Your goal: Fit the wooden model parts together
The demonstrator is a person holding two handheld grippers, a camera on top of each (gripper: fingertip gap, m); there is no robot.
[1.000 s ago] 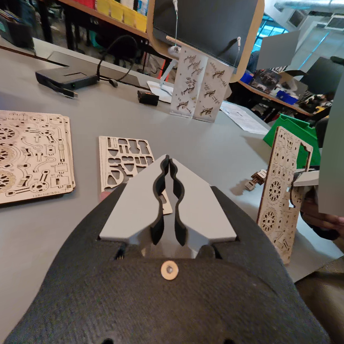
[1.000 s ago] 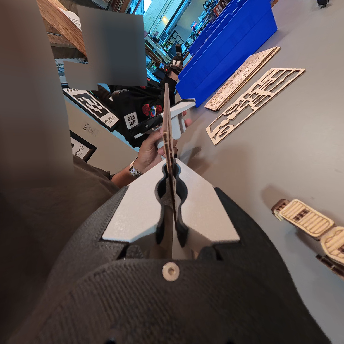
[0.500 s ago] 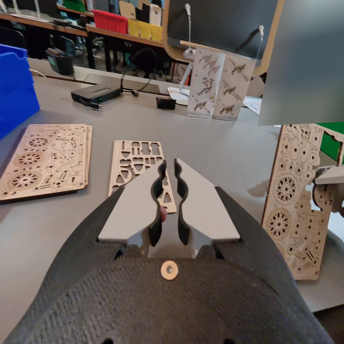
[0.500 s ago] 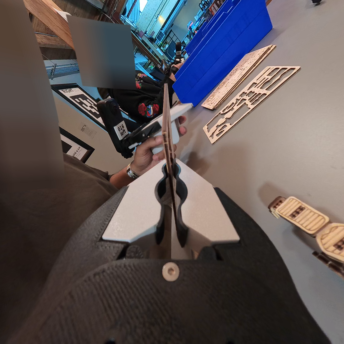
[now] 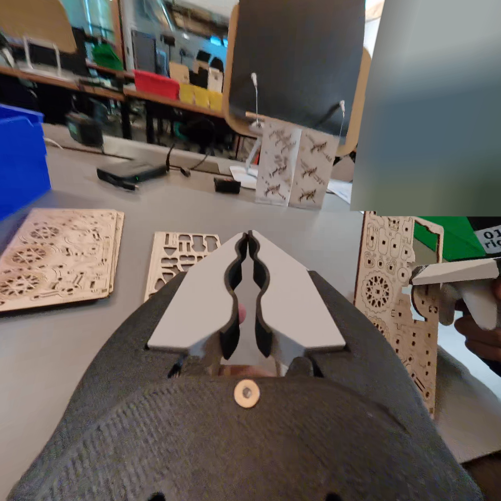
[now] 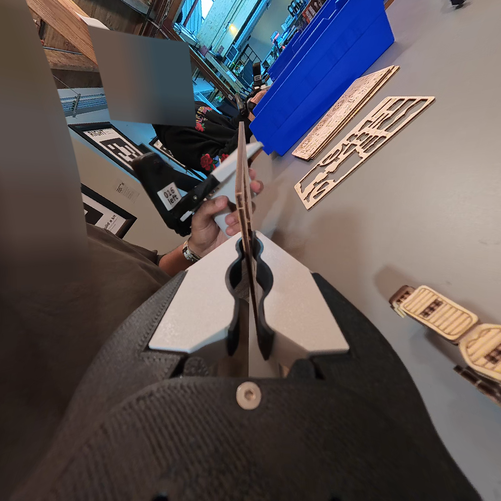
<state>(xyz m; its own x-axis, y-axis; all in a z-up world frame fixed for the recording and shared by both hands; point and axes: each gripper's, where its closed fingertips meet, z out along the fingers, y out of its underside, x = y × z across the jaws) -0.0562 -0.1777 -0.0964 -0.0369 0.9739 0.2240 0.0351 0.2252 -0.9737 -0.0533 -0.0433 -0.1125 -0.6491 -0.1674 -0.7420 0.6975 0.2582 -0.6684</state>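
My right gripper is shut on a laser-cut wooden parts sheet and holds it upright, edge-on to its camera. In the left wrist view the same sheet stands at the right, pinched by the right gripper. My left gripper is shut and empty, tips touching, above the grey table. It also shows in the right wrist view, just behind the sheet. A small assembled wooden model piece lies on the table to the right.
A stack of uncut wooden sheets and an emptied sheet frame lie ahead on the left. A blue bin stands at the far left. Folded instruction sheets, a black box and cables sit farther back. Tip to tip, the grippers are about 15 centimeters apart.
My left gripper opened a little half a second ago and has shut again, empty. It has swung so the held sheet sits closer on its right. The right gripper keeps its hold.
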